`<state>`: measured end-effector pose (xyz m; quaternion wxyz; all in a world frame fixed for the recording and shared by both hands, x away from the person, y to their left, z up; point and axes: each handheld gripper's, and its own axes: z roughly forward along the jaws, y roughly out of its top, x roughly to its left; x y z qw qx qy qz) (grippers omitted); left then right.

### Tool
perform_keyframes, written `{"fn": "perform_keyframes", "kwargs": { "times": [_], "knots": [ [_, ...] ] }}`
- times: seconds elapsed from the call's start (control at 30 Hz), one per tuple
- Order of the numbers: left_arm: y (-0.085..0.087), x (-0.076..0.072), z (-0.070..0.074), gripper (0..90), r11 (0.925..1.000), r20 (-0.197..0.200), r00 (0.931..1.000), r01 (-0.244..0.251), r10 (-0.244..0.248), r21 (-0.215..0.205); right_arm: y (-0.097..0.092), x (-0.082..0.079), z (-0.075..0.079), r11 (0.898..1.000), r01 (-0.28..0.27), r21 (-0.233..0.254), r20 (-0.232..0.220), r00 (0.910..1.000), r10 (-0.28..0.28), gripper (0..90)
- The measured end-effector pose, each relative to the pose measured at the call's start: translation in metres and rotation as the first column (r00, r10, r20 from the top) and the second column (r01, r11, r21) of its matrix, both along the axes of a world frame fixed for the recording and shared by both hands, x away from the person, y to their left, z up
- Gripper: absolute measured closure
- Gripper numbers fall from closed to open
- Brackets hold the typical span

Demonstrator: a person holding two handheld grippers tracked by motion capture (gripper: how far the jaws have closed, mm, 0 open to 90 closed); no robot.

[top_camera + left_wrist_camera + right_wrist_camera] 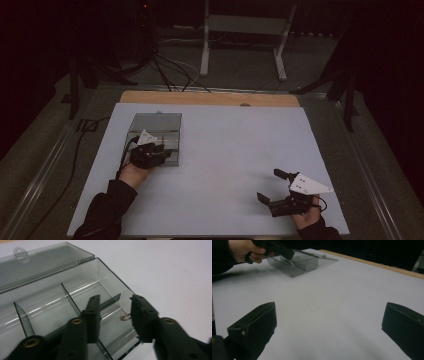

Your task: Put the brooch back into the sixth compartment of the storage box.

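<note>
From above, the right gripper is hovering nearest, jaws spread wide over bare table, well apart from the clear box where the left gripper is reaching in.

In the left gripper view, its jaws are standing apart inside the box's end compartment, a small wire clip lying between them, just beside one jaw.

In the right gripper view, the box is sitting far ahead, lid open.
</note>
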<state>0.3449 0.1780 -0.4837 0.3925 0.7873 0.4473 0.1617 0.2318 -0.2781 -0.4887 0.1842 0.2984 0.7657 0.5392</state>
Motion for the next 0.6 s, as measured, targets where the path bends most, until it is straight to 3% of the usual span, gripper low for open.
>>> {"fn": "perform_keyframes", "kwargs": {
  "times": [0.07, 0.23, 0.6],
  "knots": [
    [0.001, 0.0, 0.0, 45.6, 1.0, -0.001, 1.0, -0.005, 0.005, -0.003, 0.0, 0.0, 0.0, 1.0, 0.0, -0.001, 0.0, 1.0, 0.0, 0.0],
    [0.001, 0.002, -0.002, 28.5, 0.9977, -0.006, 0.9983, -0.058, 0.059, 0.035, 0.0, 0.0, 0.0, 1.0, -0.001, -0.002, 0.002, 1.0, 0.001, 0.0],
    [0.006, -0.003, 0.008, 3.3, 0.9985, 0.02, 0.9998, 0.003, -0.002, -0.056, 0.0, 0.0, 0.0, 1.0, 0.0, 0.001, 0.003, 1.0, 0.0, 0.0]
  ]
}}
